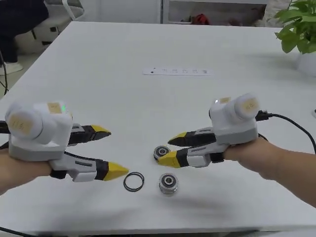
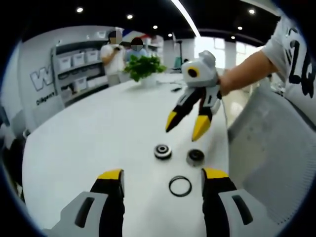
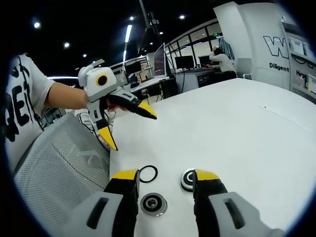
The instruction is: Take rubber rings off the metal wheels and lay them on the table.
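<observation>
While both grippers are held over the table point(image 1: 123, 89), a loose ring point(image 1: 134, 181) is seen lying flat on it, and everything else is placed from that ring. One wheel point(image 1: 168, 182) stands just to the right of the ring, close beside it but apart. A second wheel point(image 1: 161, 151) is set beyond the ring and slightly to the right, a little farther off. Whether a rubber band is still worn by either wheel cannot be told. The left gripper point(image 1: 114, 151) is held to the left of the ring, its jaws spread wide with nothing between them and its nearer yellow tip just short of the ring. The right gripper point(image 1: 166, 150) is held to the right of and beyond the ring, its jaws parted less widely and nothing gripped. In the left gripper view its tips are seen raised clear of both wheels. A plant point(image 1: 298, 29) is seen far beyond the ring, at the table's right corner.
</observation>
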Demonstrator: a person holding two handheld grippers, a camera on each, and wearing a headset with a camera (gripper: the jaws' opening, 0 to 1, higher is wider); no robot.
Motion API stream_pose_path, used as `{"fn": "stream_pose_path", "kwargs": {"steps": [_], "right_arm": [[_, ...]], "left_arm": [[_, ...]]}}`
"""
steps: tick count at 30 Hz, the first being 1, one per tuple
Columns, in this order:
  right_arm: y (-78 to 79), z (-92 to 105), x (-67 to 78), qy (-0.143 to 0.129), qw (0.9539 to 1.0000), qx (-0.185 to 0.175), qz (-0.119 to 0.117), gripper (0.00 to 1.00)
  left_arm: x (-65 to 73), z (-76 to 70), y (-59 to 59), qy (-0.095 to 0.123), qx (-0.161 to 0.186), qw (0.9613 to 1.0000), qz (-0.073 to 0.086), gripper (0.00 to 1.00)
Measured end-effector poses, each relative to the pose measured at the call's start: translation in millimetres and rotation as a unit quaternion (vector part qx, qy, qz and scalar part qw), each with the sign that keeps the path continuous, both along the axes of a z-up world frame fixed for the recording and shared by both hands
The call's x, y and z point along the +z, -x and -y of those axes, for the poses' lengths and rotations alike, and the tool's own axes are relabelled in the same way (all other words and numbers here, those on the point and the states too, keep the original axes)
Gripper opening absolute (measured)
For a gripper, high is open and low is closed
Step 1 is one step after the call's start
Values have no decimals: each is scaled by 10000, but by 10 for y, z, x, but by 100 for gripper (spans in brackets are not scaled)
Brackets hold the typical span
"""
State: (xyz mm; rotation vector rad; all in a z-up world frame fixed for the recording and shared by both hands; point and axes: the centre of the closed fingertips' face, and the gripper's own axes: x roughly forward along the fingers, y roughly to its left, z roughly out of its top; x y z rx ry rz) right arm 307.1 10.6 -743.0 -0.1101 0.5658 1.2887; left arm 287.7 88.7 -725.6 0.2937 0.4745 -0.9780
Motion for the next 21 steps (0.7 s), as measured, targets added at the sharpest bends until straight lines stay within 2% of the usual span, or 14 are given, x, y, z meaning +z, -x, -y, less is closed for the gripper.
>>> {"fn": "stream_pose_path", "kwargs": {"steps": [7,13,17,21], "right_arm": [[-117,114,49,-67,9997,-212,47,41],[-205,194,70,-82,9991,-338,228,42],[-246,234,18,-34,9988,-375,310,42],[-266,261,-49,-5,9987,-413,296,42]], "left_arm": [[37,79,-84,1,-64,10000,52,65],[49,129,-170,-19,-102,9999,92,65],[47,185,-229,14,-109,9999,97,65],[15,235,-257,4,-147,9999,78,64]]}}
